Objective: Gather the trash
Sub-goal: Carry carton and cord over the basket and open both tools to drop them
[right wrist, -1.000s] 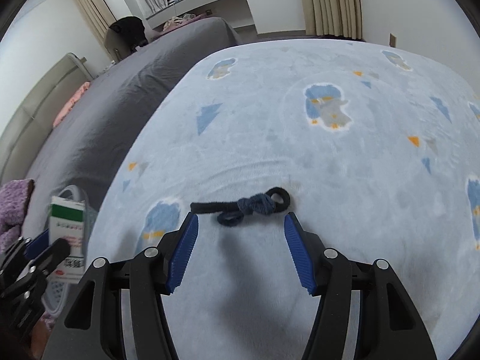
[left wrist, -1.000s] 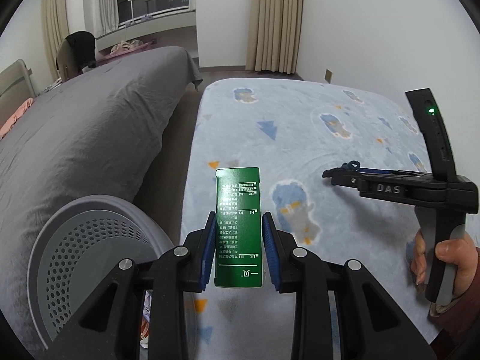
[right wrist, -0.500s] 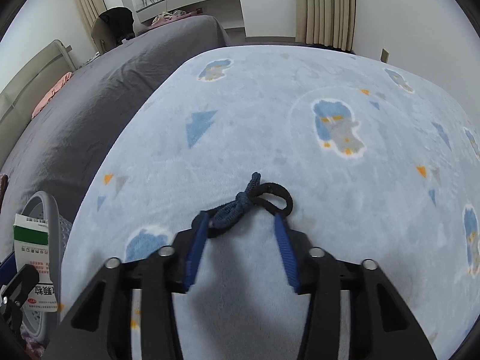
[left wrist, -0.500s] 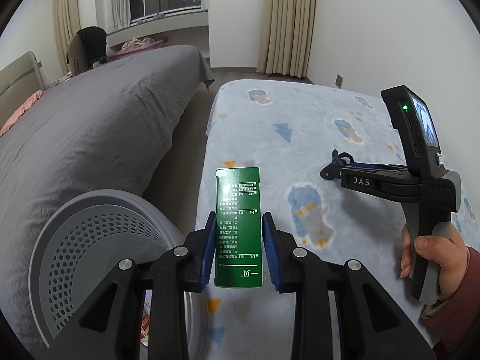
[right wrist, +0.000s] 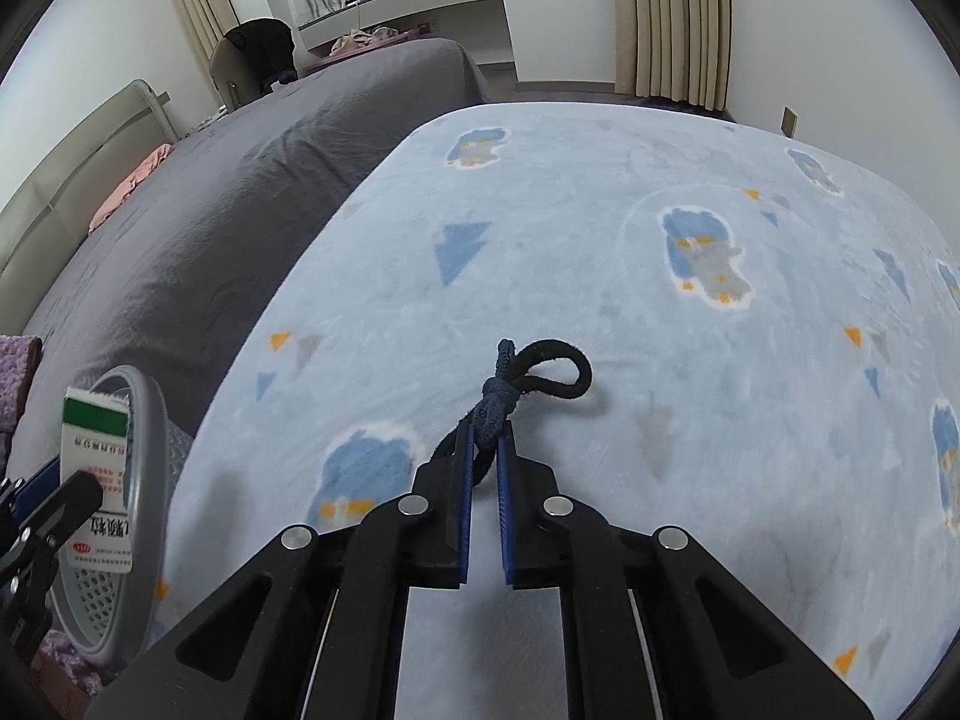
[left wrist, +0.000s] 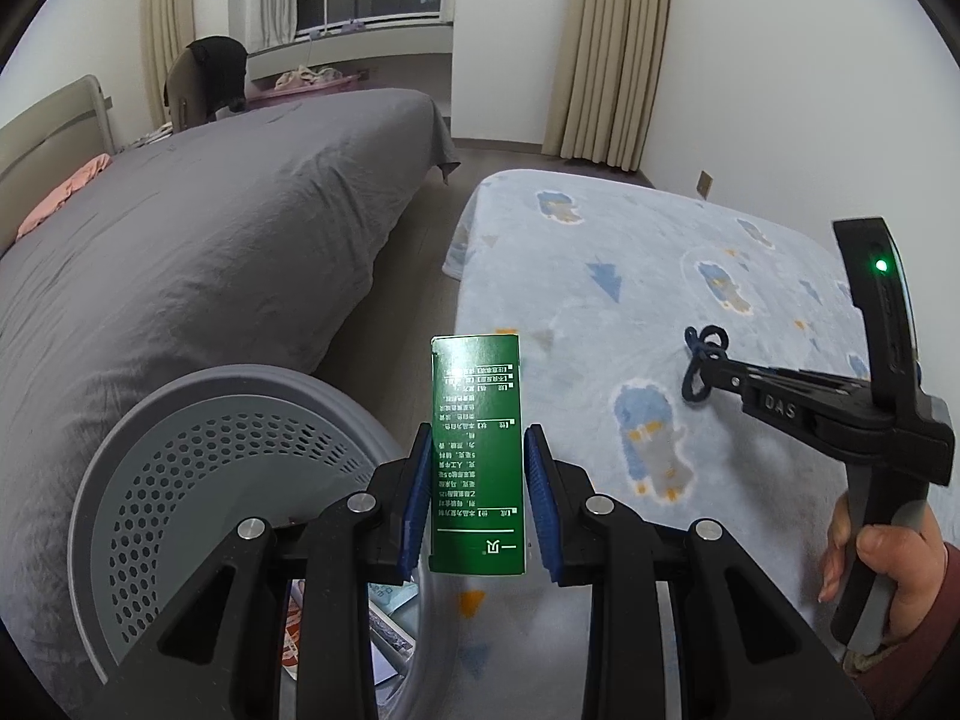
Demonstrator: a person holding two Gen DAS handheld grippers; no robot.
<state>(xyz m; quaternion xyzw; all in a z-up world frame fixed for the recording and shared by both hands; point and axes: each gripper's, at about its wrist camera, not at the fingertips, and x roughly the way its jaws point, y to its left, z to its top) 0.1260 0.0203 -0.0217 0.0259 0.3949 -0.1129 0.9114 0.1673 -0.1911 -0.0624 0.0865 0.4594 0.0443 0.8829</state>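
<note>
Trash sits in both tongs: the left gripper (left wrist: 474, 504) squeezes a green box (left wrist: 477, 456) beside the grey basket (left wrist: 180, 480), and the right gripper (right wrist: 483, 450) pinches a knotted blue string (right wrist: 501, 402) over the blue blanket (right wrist: 600, 240). Only the left view shows the hand (left wrist: 888, 564) and papers inside the basket.

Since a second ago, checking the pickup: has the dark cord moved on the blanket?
Yes. The cord lay flat across the blanket ahead of the open jaws; now its knot is pinched in the right gripper, loop pointing away.
</note>
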